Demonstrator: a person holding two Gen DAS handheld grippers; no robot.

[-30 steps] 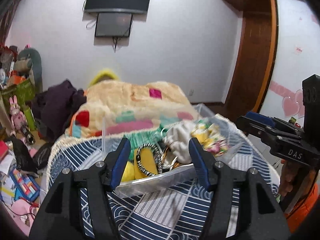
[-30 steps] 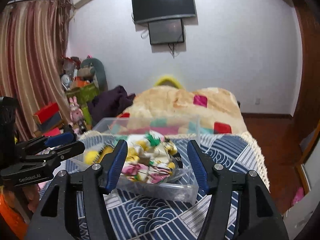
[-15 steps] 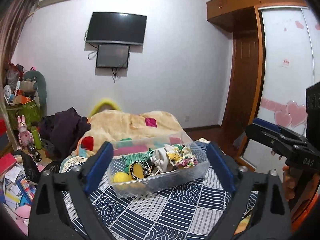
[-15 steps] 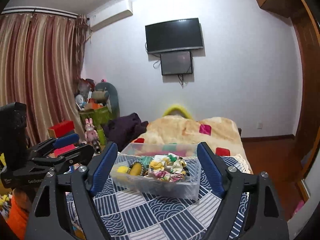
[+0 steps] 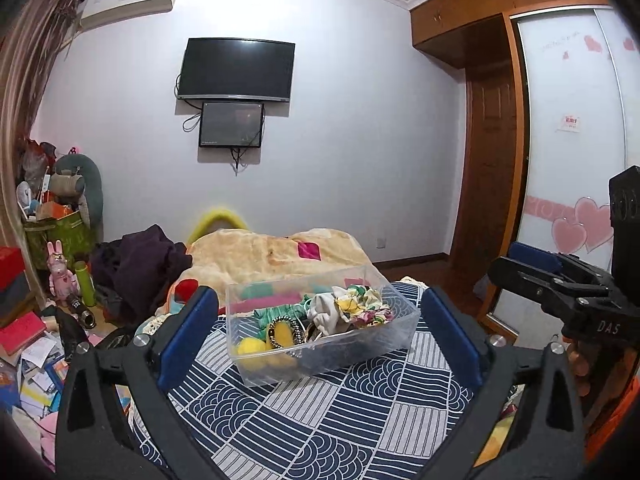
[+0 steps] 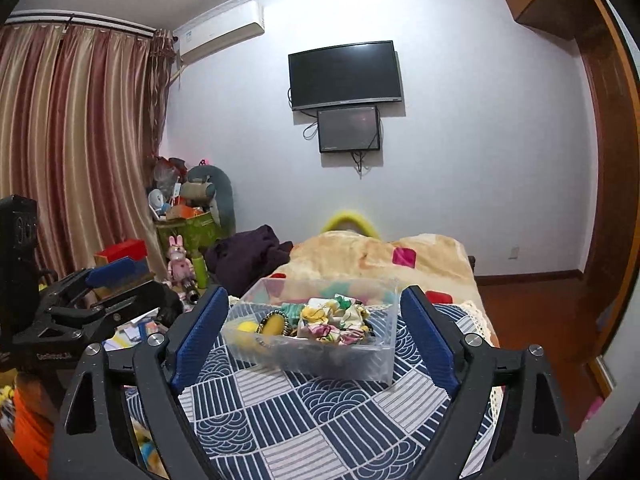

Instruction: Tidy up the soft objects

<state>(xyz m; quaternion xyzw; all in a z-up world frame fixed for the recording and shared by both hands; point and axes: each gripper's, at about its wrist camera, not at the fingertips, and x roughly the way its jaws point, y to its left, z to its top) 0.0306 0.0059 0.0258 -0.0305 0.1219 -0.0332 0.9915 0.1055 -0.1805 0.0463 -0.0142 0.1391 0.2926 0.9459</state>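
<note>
Bedroom first: white wall, a dark television (image 5: 236, 70), then a bed under a navy patterned cover (image 5: 320, 412). On that cover sits a clear plastic bin (image 5: 320, 340) holding the soft objects: floral fabric scrunchies (image 5: 356, 306) and a yellow pom-pom (image 5: 250, 350). Our left gripper (image 5: 320, 330) and right gripper (image 6: 316, 320) hover short of it, both spread wide, holding nothing. We judge it best to approach one item from above, slowly.

A bedroom with pale walls. A dark television (image 6: 345, 74) hangs above a smaller screen (image 6: 348, 129). Striped curtains (image 6: 76, 152) hang left; a wooden wardrobe (image 5: 480, 128) stands right, beside a bed (image 6: 384, 256).
</note>
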